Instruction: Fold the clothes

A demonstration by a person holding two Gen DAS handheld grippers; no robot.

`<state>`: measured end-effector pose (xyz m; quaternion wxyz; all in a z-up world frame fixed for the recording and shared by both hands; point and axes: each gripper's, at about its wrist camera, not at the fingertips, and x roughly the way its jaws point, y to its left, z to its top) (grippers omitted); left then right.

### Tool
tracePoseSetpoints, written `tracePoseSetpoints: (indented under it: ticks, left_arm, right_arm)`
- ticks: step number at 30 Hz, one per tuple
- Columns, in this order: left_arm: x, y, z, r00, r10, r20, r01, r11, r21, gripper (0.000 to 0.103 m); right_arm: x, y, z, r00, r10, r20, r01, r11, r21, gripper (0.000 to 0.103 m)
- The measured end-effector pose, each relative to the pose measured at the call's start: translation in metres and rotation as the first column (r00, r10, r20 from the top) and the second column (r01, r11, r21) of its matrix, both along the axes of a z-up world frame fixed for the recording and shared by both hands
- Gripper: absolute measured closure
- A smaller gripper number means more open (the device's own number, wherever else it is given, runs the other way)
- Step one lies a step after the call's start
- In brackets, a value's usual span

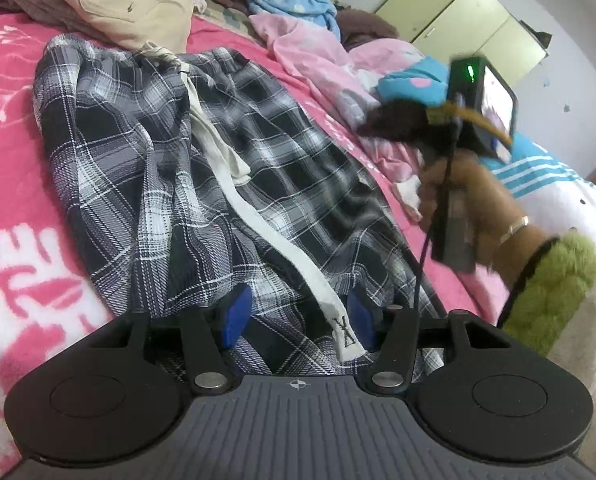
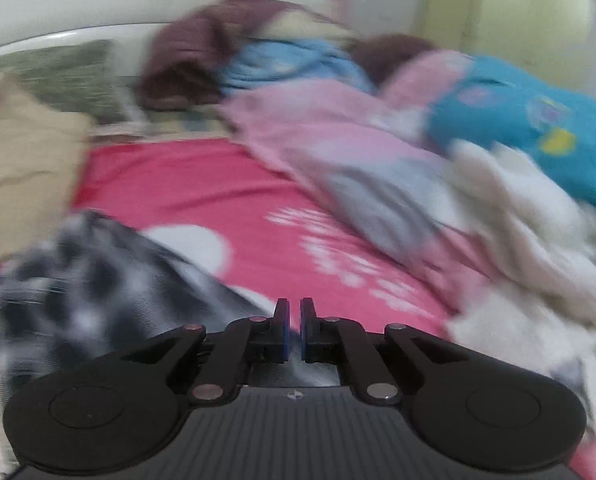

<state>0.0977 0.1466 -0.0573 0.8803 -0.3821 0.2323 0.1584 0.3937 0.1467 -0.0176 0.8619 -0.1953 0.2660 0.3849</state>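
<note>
- plaid trousers point(image 1: 170, 168): checked black, grey and white, spread on the pink floral blanket point(image 1: 14, 184), waistband towards the far clothes heap, near end under the left gripper.
- left gripper point(image 1: 298, 316): blue pads stand apart, about half open, with plaid cloth and the white drawstring point(image 1: 258, 216) lying between them; whether the pads press on anything i cannot tell.
- right gripper point(image 2: 294, 330): jaws almost shut, a narrow slit between the pads, nothing held; blurred view, hovering off the trousers' edge.
- risk: if the left pads are not biting, the near end could slip out when lifted.
- risk: the loose drawstring may drag or get folded in crooked.
- risk: the pink garment point(image 1: 318, 60) lies close by and could be caught up.
- writing: the drawstring's end point(image 1: 348, 332) bears a stitched mark like stacked x's; no brand readable.
</note>
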Motion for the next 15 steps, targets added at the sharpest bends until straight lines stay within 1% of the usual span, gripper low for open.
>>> tracePoseSetpoints:
  ticks: [2,6,7,8,10,14,15]
  left_arm:
    - [-0.001,0.0,0.0,1.0,-0.001,0.001,0.001,1.0,-0.002,0.05]
    - [-0.001,0.001,-0.001,1.0,-0.005,0.003,0.005,1.0,0.0,0.05]
    - [-0.001,0.001,-0.001,1.0,-0.006,0.002,0.006,1.0,0.004,0.05]
    - [-0.001,0.001,-0.001,1.0,-0.006,0.001,0.006,1.0,0.008,0.05]
    - [0.0,0.001,-0.001,1.0,-0.006,0.0,0.006,1.0,0.011,0.05]
    - [0.0,0.001,0.0,1.0,-0.008,0.0,0.008,1.0,0.008,0.05]
    - [0.0,0.001,0.0,1.0,-0.009,-0.001,0.009,1.0,0.012,0.05]
  right_arm:
    - [-0.006,0.022,0.002,0.995,0.089,-0.036,-0.089,0.996,0.006,0.098]
    - [-0.003,0.074,-0.018,0.984,0.139,-0.115,-0.14,0.99,-0.004,0.098]
    - [0.003,0.085,-0.026,0.983,0.126,-0.131,-0.129,0.992,-0.014,0.098]
    - [0.01,0.095,-0.036,0.987,0.087,-0.134,-0.093,0.995,-0.042,0.099]
    - [0.016,0.106,-0.047,0.993,0.025,-0.119,-0.031,0.998,-0.051,0.099]
    - [0.019,0.094,-0.033,0.995,-0.033,-0.092,0.032,0.999,-0.009,0.099]
    - [0.02,0.082,-0.024,0.996,-0.051,-0.077,0.051,0.999,0.003,0.099]
